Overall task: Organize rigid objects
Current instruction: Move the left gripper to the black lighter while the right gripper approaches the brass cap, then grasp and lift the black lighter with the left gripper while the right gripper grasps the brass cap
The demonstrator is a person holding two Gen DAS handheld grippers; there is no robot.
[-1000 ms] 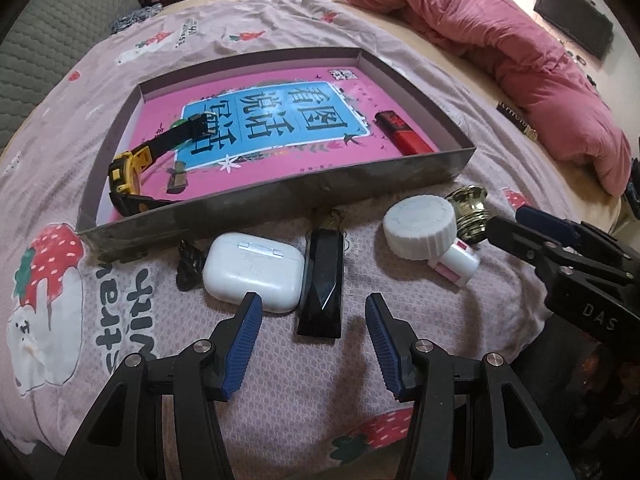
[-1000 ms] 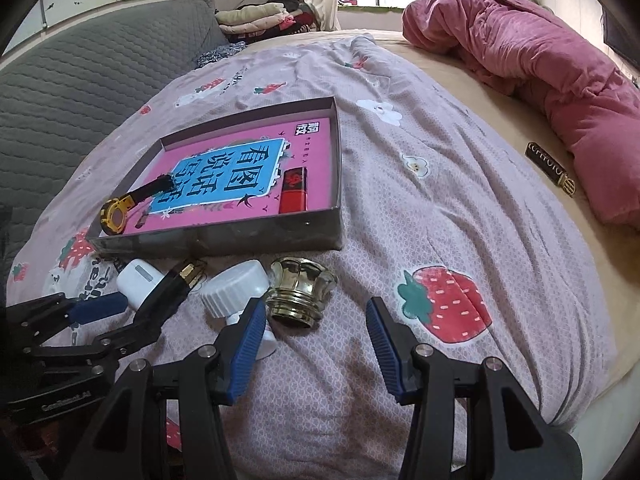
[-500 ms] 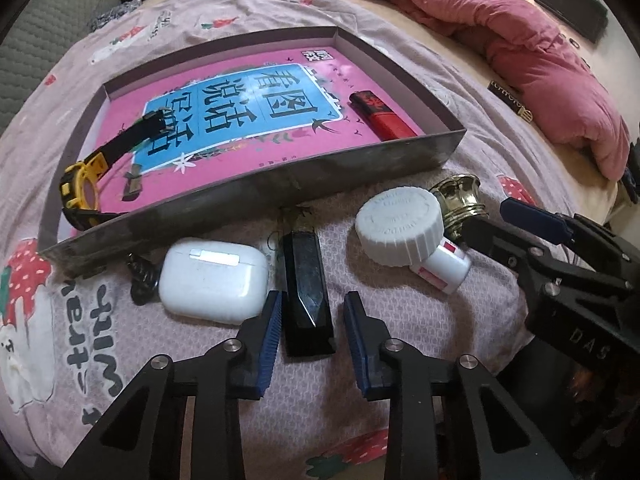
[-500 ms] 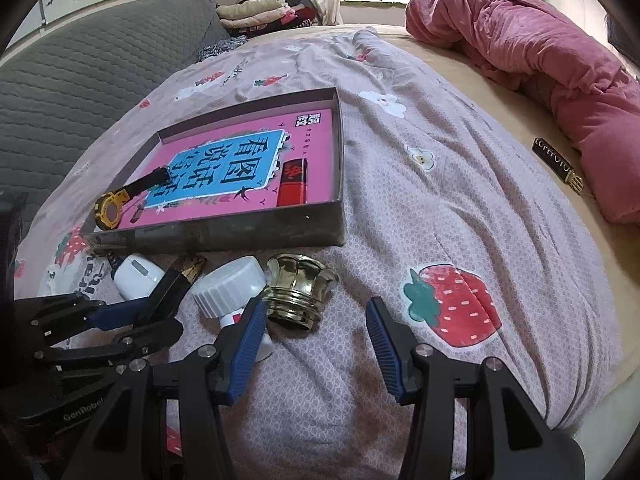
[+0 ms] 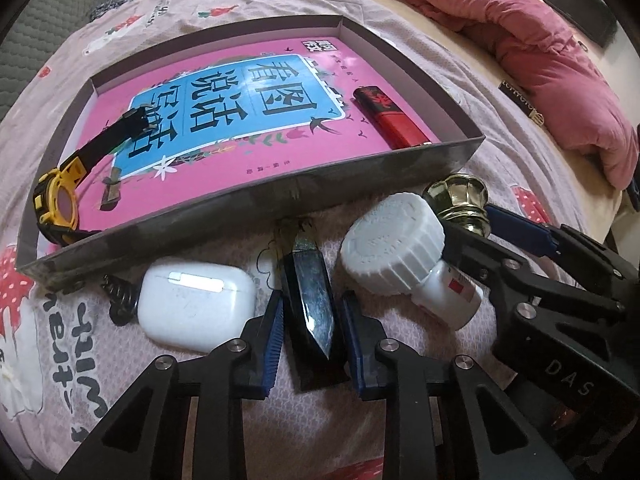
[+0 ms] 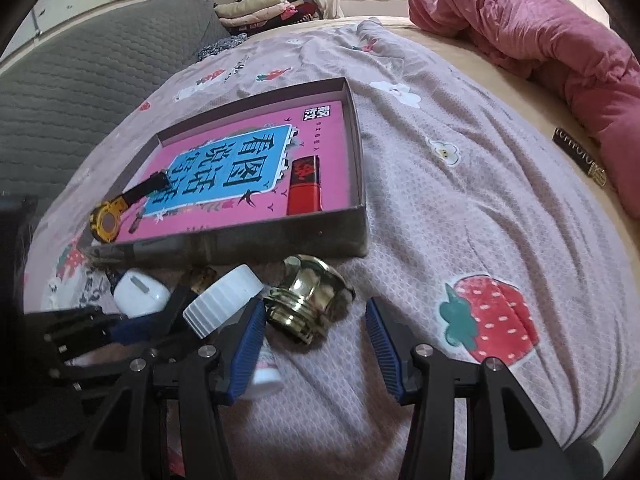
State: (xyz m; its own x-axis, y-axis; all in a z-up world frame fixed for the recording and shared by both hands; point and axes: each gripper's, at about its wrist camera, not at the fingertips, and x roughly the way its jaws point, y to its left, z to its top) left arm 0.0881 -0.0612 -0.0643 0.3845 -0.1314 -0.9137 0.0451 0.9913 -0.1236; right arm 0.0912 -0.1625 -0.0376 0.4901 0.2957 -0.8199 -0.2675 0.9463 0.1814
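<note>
My left gripper [image 5: 310,340] is shut on a black faceted bar [image 5: 310,300] that lies on the bedspread in front of the grey tray [image 5: 248,212]. A white earbud case [image 5: 196,304] lies left of the bar and a white-capped bottle [image 5: 400,256] lies right of it. The tray's pink bottom holds a yellow-and-black watch [image 5: 60,200] and a red lighter [image 5: 392,116]. My right gripper [image 6: 316,344] is open, its jaws on either side of a brass knob [image 6: 308,300] without touching it. The bottle [image 6: 224,300] lies just left of its left finger.
A pink duvet [image 6: 560,40] is heaped at the far right of the bed. A small dark label bar [image 6: 580,160] lies near it. A grey quilted headboard [image 6: 80,80] runs along the left. Folded clothes [image 6: 264,8] are stacked at the back.
My left gripper moved forward and closed its jaws onto the black bar. My right gripper drew slightly closer to the brass knob and stayed open.
</note>
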